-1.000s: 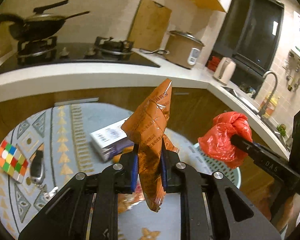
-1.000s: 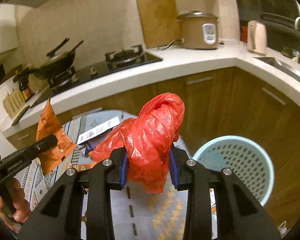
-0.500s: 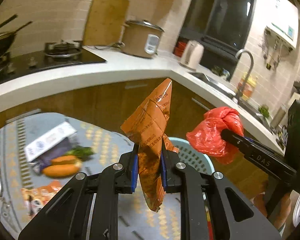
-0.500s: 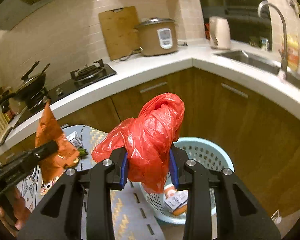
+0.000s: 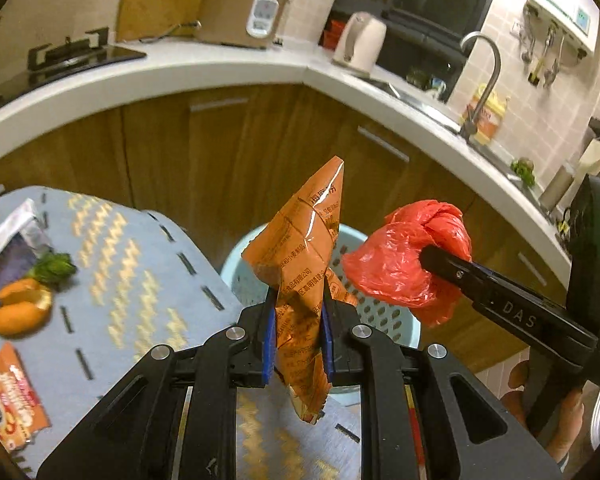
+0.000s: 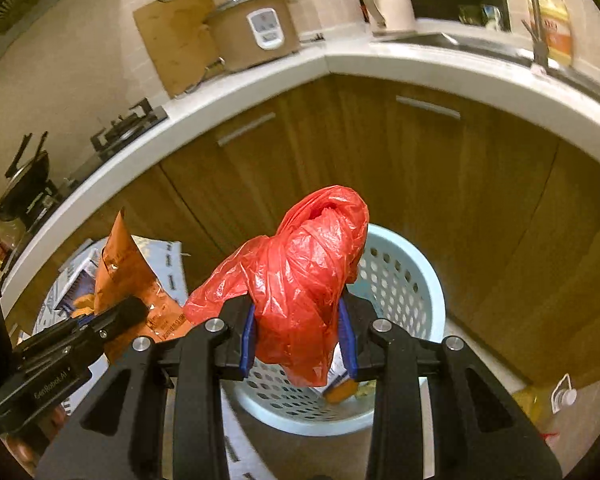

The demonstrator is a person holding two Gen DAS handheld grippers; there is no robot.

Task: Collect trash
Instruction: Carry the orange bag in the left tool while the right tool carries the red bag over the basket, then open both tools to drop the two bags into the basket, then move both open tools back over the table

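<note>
Left gripper (image 5: 298, 340): jaws closed on orange snack wrapper (image 5: 304, 264), blue pads pinching its lower-middle; wrapper stands upright, top corner above the fingers, bottom tail hanging below them.
Right gripper (image 6: 298, 338): jaws clamped on crumpled red plastic bag (image 6: 300, 280); bag bulges up and over the pads, a flap trailing to its left and a tail hanging below.
Right gripper, left-wrist view (image 5: 444, 264): comes in from the right, red plastic bag (image 5: 408, 268) at its tip, just beside the wrapper, not touching as far as I can tell.
Left gripper, right-wrist view (image 6: 134, 306): low left, orange snack wrapper (image 6: 120, 268) sticking up from it.
Basket (image 6: 416, 280): light blue, perforated, on the floor against the wooden cabinets; directly behind and below the red bag. Left-wrist view: basket (image 5: 388, 316) rim shows behind both wrapper and bag.
Basket contents: some packaging at the bottom, partly hidden by the bag.
Table (image 5: 140, 280): patterned cloth, left of basket; holds orange peel (image 5: 18, 306), green scrap (image 5: 56, 268), another snack packet (image 5: 12, 396), carton (image 5: 8, 240).
Counter: rice cooker (image 5: 244, 12), kettle (image 5: 360, 42), faucet (image 5: 484, 80).
</note>
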